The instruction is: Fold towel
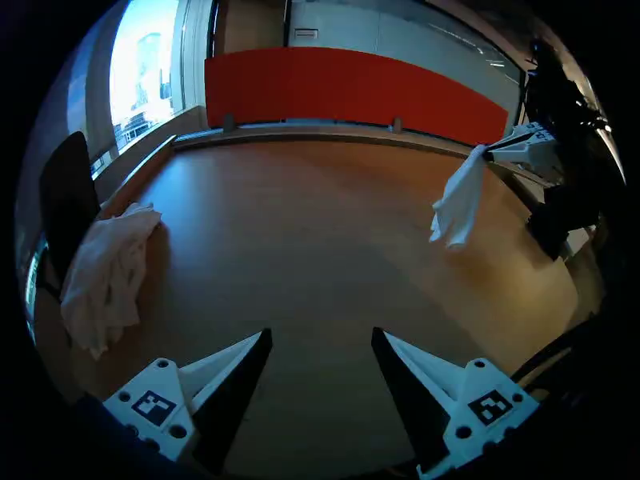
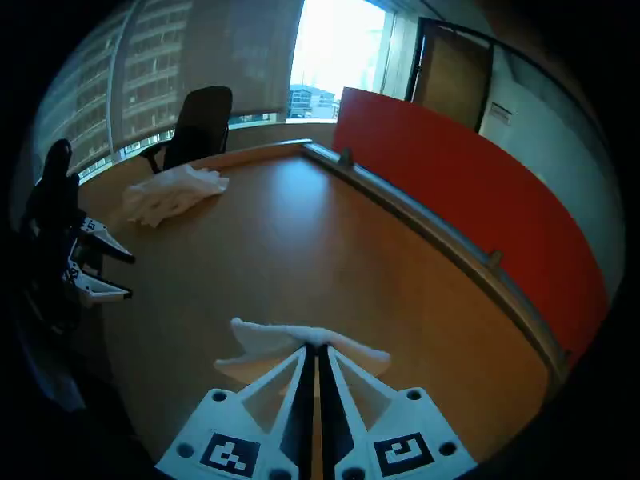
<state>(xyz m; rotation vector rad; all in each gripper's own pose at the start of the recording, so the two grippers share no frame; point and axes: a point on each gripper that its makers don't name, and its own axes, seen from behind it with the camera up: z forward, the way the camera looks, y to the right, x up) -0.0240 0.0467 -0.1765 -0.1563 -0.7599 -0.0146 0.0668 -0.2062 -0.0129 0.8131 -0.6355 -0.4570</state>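
Note:
In the left gripper view my left gripper stands open above the wooden table, nothing between its fingers. Far right in that view, my right gripper pinches a white towel that hangs down from its tips, its lower end near the table. In the right gripper view the right gripper is shut on that towel, which spreads to both sides of the fingertips. At the left of that view the left gripper shows open.
A pile of crumpled white towels lies at the table's left edge, also seen as white towels far back. A red partition runs along the table's far side. A black office chair stands beyond the table by the windows.

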